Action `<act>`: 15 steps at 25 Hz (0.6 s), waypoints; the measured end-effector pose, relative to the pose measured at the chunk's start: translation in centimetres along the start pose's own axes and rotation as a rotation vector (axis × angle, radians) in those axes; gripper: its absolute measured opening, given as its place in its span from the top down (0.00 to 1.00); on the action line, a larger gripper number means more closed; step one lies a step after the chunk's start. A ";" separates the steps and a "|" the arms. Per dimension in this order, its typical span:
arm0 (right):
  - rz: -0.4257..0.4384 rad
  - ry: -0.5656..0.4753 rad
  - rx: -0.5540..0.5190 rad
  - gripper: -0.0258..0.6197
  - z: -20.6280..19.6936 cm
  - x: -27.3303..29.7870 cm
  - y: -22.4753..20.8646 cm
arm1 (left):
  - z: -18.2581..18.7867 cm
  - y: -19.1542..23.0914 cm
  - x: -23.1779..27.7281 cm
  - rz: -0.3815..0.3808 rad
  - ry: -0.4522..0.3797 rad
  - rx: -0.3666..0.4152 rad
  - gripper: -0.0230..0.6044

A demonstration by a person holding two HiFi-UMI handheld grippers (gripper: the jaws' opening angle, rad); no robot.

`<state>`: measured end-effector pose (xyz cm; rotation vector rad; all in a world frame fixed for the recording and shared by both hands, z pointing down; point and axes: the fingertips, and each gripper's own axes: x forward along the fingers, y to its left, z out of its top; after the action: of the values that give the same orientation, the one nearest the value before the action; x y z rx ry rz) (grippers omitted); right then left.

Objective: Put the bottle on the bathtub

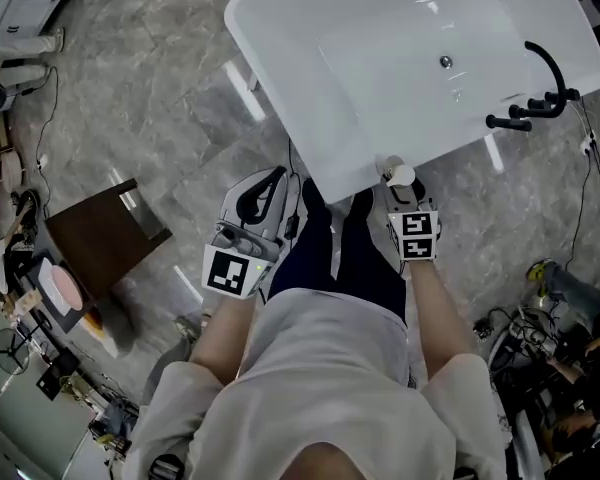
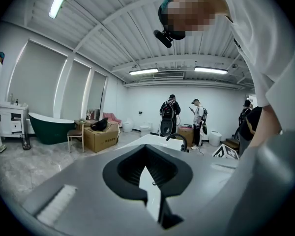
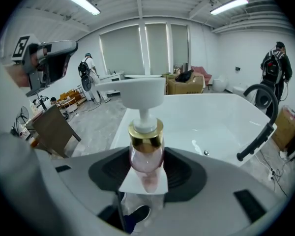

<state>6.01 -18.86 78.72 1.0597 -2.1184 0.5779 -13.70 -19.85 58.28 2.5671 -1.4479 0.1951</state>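
At the far left a brown chair (image 1: 105,233) stands on the marble floor, well apart from the work. The left gripper (image 1: 268,183) hangs beside the person's left leg, near the tub's near-left corner. Its jaws are drawn close together, with only a thin sliver of white showing between them and nothing held. The white bathtub (image 1: 272,80) runs away from the person, and its near end rim is right in front of both hands. The bottle (image 3: 146,149), pink with a gold collar and a white pump head, is pinched round its body by the right gripper (image 3: 145,177). It stands roughly upright, pump on top, just at the tub's near rim. The right hand is therefore the nearer one, and the ledge seems to lie just ahead of and below the bottle's base, so the coming move looks like a short forward-and-down placing. The rim is narrow, with the basin dropping off beyond it, so the base should land squarely on the flat ledge. Further right the black faucet (image 1: 540,86) sits on the far rim, clear of this end
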 end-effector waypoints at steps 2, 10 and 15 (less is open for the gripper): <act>0.000 0.000 -0.008 0.64 -0.4 0.2 0.2 | -0.7 0.2 0.3 0.007 -0.007 -0.017 0.96; -0.021 0.024 0.026 0.64 -3.5 0.4 0.3 | -2.5 -1.0 0.5 -0.011 -0.029 -0.014 0.96; -0.015 0.008 0.021 0.64 -4.4 0.4 0.5 | -4.3 -1.6 0.3 -0.016 0.030 -0.024 0.96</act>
<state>7.11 -15.95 81.84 1.0826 -2.1002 0.5974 -12.29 -18.34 62.36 2.5446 -1.4097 0.2114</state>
